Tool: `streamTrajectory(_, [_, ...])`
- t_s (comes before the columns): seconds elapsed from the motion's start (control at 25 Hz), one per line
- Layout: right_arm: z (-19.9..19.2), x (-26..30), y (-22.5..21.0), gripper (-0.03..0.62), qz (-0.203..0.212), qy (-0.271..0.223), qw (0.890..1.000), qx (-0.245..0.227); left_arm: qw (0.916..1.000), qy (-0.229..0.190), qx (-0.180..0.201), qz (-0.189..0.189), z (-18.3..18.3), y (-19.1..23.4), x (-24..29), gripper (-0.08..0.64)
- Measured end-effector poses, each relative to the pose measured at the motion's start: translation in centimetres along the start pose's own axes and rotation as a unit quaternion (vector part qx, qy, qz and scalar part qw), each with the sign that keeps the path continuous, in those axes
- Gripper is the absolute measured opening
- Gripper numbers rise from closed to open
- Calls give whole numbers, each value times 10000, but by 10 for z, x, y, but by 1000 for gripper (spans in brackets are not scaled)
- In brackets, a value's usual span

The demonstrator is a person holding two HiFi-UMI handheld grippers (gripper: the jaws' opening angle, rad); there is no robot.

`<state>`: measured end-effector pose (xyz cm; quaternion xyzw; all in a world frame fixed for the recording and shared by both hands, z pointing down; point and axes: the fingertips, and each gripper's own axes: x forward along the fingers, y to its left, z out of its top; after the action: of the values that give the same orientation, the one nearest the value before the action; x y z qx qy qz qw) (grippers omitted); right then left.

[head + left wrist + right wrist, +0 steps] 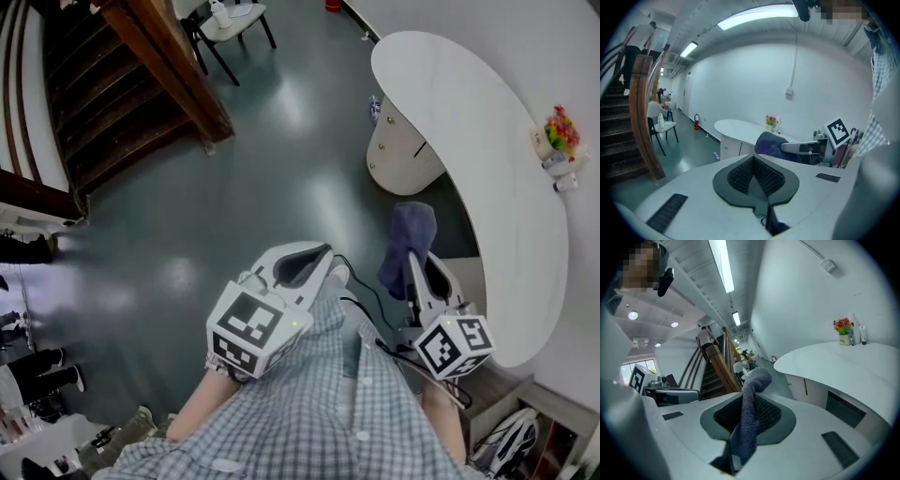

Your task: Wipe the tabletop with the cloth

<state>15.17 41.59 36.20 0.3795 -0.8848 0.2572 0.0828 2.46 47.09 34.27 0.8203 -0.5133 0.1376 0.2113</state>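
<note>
Just left of the curved white table (487, 141), the right gripper (418, 260) clamps a blue cloth (409, 236), seemingly ready for wiping; the left gripper (312, 258), jaws together, carries nothing.

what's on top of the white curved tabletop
Only a flower pot and small bottles at its wall side. The cloth isn't on it, it's clamped in the right gripper, which covers some of the tabletop.
</note>
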Motion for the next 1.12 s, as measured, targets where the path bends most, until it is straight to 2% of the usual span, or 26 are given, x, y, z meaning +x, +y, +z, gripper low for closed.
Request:
streamTrajectory(0.48, [54, 70, -33, 67, 108, 66, 9999, -70, 9992, -225, -61, 334, 63, 57, 44, 6])
streamTrajectory(0.68, [67, 88, -49, 67, 87, 102, 9997, -190, 9987, -301, -150, 377, 75, 71, 65, 6])
streamTrajectory(1.12, [83, 89, -96, 67, -260, -22, 9995, -158, 9995, -292, 75, 83, 99, 63, 112, 6])
